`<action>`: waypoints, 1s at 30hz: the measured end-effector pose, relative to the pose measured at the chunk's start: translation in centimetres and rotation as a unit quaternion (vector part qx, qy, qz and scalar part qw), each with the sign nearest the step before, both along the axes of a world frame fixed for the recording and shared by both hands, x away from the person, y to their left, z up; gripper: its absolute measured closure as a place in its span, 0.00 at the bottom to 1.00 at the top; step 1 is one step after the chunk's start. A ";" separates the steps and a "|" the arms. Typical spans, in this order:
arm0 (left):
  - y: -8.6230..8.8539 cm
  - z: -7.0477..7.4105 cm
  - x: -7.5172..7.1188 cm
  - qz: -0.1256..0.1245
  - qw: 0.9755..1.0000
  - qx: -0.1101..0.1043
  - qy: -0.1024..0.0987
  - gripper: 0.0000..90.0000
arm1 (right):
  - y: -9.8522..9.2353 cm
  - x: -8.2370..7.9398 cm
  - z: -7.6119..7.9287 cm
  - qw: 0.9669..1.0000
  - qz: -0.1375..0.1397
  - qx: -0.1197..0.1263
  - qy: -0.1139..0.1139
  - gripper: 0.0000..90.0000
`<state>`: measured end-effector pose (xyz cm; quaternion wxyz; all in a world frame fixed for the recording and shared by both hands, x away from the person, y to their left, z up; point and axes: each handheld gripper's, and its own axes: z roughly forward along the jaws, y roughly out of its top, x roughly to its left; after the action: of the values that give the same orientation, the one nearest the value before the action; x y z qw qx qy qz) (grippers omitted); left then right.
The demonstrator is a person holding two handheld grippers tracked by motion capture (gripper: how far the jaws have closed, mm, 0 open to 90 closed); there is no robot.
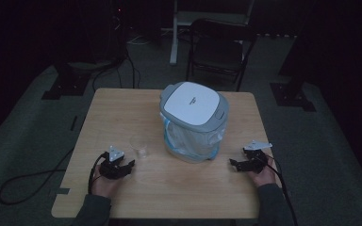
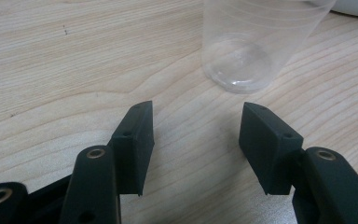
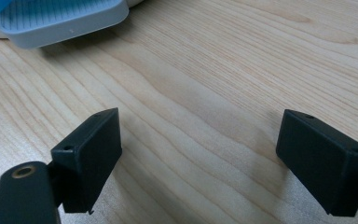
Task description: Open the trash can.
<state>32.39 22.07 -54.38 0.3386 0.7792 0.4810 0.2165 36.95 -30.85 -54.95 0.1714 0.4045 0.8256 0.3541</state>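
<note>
We have the left claw spread wide and empty, resting low on the desk just short of the clear plastic cup, which stands upright just beside the white-lidded container, on its left side as seen from above. The right claw is likewise released, holding nothing, off the container's right side and apart from it.

The main risk, as we judge it, lies in the cup itself — it looks thin, light and empty, so one jaw reaching it before the other could push it over or slide it against the container. Closing too hard could buckle its wall. Its transparency also makes the rim hard to judge.

The left gripper view gives us what the high view cannot: the cup sits slightly right of the gap between the jaws, not centred. The high view, in turn, shows the container's whole lid and how near the cup stands to it. The right gripper view shows the container's pale blue base edge ahead of its jaws.
</note>
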 end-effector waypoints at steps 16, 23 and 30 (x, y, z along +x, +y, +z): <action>-0.1 0.0 0.0 0.002 1.000 0.001 0.000 0.51 | 0.6 -1.1 0.7 1.000 0.004 0.004 -0.007 0.88; -0.1 0.0 0.0 0.003 1.000 0.001 0.000 0.51 | 1.7 -1.7 2.0 1.000 0.013 0.014 -0.023 1.00; -0.1 0.0 0.0 0.003 1.000 0.001 0.000 0.50 | 3.7 -2.0 2.7 0.998 0.039 0.015 -0.040 1.00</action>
<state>32.39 21.98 -54.38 0.3375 0.7780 0.4831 0.2178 34.95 -27.13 -52.22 0.1842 0.3602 0.8279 0.3885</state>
